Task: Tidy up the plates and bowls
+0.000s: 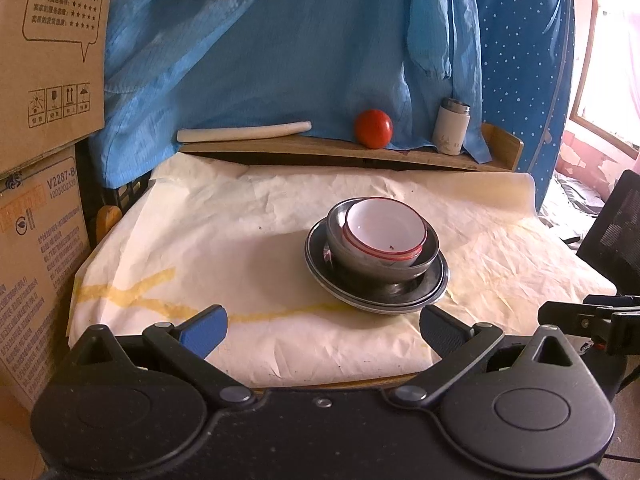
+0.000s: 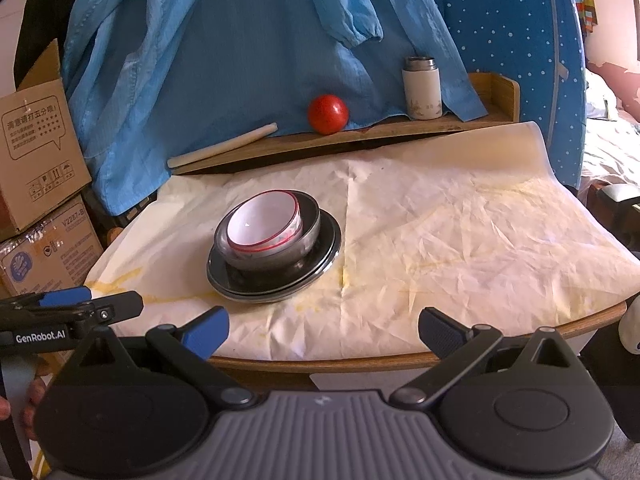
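One stack of dishes stands on the paper-covered table. At the bottom lie dark metal plates. On them sits a steel bowl, and inside it nest white bowls with red rims. My left gripper hovers open near the table's front edge, short of the stack, holding nothing. My right gripper is open too, in front of the table and right of the stack. The left gripper's side shows at the left of the right wrist view.
A wooden shelf at the back carries a red ball, a white flask and a white roll. Blue cloth hangs behind. Cardboard boxes stand left. A black chair is right.
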Available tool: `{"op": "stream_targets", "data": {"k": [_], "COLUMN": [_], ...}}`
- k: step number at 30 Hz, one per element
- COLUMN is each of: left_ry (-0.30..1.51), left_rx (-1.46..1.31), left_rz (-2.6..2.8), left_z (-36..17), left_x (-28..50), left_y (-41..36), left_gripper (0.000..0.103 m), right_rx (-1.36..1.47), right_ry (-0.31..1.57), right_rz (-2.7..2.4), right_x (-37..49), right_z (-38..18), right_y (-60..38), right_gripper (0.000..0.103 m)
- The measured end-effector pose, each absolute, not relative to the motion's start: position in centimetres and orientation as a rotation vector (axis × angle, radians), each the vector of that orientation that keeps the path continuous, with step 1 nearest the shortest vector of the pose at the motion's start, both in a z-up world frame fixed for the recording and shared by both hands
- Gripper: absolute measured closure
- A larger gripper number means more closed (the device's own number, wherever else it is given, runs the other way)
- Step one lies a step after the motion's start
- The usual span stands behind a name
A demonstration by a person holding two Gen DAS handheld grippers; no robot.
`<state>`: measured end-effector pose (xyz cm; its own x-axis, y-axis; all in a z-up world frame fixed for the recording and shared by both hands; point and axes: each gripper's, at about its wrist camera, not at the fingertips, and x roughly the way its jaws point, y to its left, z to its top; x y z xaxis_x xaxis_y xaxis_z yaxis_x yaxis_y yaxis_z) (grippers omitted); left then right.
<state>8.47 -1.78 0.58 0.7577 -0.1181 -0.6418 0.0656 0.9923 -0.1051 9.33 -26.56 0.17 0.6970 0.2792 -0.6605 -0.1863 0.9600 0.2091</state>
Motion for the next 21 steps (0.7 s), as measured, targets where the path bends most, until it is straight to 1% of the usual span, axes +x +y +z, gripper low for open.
{"op": "stream_targets", "data": {"k": [21], "left_ry": [0.701], "left_rx": [-0.070], "left_rz": [-0.105], "left_z": [0.91], "left_x": [8.38], "left_y": [-2.20], "left_gripper": [0.001], "right_rx": [0.129], "right_ry": [0.752], "right_rz": [0.259], "right_x": [9.01], "right_z": [0.33], "right_y": [-26.89], "right_gripper": [0.000]}}
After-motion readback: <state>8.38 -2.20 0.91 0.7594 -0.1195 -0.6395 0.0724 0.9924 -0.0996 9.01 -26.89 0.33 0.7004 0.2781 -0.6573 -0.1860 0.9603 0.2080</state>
